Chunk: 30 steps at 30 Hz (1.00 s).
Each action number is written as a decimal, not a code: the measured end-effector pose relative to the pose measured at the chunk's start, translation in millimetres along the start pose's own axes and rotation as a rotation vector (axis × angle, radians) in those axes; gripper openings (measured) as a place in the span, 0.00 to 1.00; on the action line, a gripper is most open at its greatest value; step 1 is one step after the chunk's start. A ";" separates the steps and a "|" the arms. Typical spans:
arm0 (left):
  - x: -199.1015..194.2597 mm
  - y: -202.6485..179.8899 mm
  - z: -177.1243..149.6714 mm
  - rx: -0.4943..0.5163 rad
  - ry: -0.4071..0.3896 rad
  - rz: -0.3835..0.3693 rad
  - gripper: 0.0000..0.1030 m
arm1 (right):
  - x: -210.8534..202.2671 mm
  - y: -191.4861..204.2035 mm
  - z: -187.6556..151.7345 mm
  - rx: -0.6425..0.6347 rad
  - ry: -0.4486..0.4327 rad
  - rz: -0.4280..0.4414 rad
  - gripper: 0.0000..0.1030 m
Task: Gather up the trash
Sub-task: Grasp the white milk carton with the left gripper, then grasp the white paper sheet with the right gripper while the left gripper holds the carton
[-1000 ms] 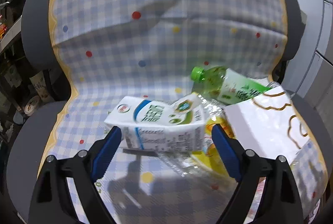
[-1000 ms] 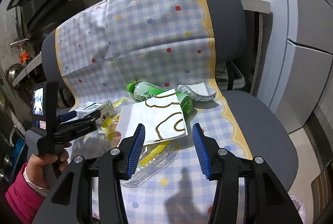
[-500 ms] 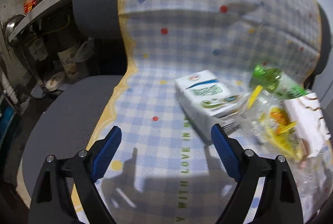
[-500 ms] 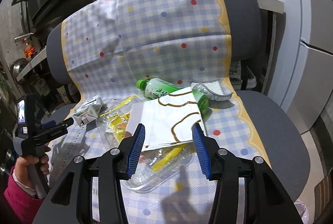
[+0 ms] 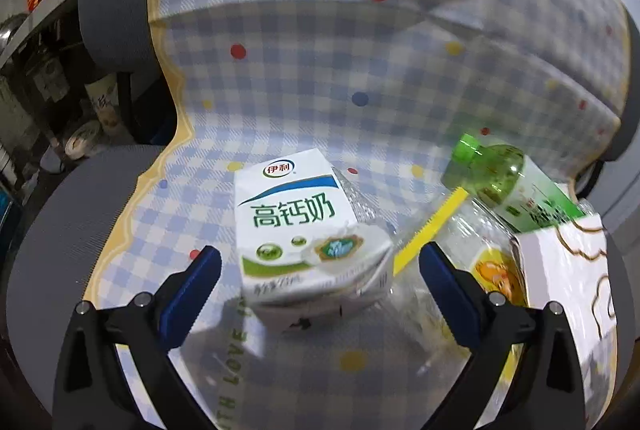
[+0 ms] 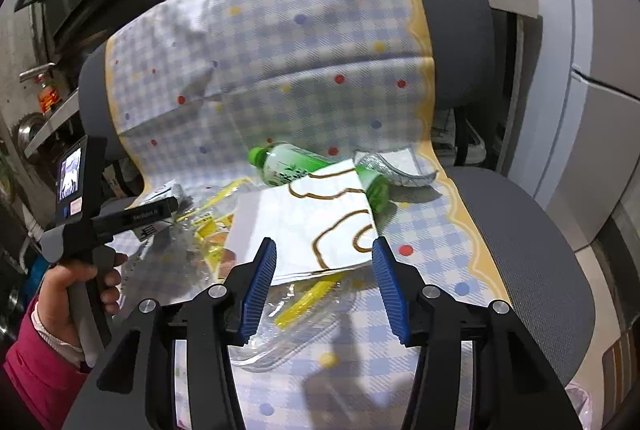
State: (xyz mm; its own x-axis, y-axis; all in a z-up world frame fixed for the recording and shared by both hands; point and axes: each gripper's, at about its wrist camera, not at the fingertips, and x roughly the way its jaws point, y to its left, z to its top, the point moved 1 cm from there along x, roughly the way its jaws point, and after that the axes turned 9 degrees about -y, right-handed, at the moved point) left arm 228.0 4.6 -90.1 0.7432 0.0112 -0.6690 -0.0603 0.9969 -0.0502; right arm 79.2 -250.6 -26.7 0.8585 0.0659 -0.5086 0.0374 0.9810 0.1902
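**Back over the milk carton**

My left jaws (image 5: 318, 272) swing back from the seat's left edge, opening wide around the milk carton (image 5: 304, 230) without touching. Right jaws (image 6: 324, 278) hover half-open, empty, above the paper bag (image 6: 304, 226) mid-seat.

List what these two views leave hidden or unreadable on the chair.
- Green bottle: right wrist view, lower body under the white paper bag.
- Milk carton: right wrist view, mostly behind the left tool.
- Clear plastic packaging: left wrist view, contents blurred, partly behind the carton.
- Cloth lettering: left wrist view, shadowed, cut off by the edge.
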 end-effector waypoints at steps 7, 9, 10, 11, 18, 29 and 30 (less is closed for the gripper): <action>-5.1 11.8 -3.7 -0.005 -0.053 0.025 0.77 | 10.9 -16.9 -7.8 0.040 0.023 -0.008 0.50; -21.2 18.3 -7.3 -0.002 -0.100 -0.001 0.77 | 16.0 -20.3 -9.7 0.054 0.039 -0.001 0.50; -32.2 20.5 -8.9 0.002 -0.127 -0.017 0.77 | 19.7 -23.2 -11.3 0.068 0.048 0.007 0.49; -38.3 22.5 -9.8 0.002 -0.141 -0.028 0.77 | 22.4 -25.2 -12.6 0.078 0.055 0.009 0.48; -91.5 16.1 -24.8 0.042 -0.223 -0.159 0.77 | 49.6 -43.2 -17.5 0.172 0.090 0.032 0.48; -108.2 -24.6 -34.3 0.125 -0.229 -0.247 0.77 | 90.3 -66.6 -17.9 0.422 0.158 0.186 0.12; -110.4 -25.3 -34.4 0.128 -0.232 -0.246 0.77 | 86.4 -65.0 -13.5 0.421 0.140 0.198 0.09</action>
State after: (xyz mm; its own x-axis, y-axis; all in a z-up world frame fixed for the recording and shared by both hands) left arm 124.6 -24.5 -40.5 0.8574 -0.2280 -0.4614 0.2127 0.9734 -0.0857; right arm 144.0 -306.3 -94.3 0.7942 0.2963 -0.5304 0.1086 0.7897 0.6038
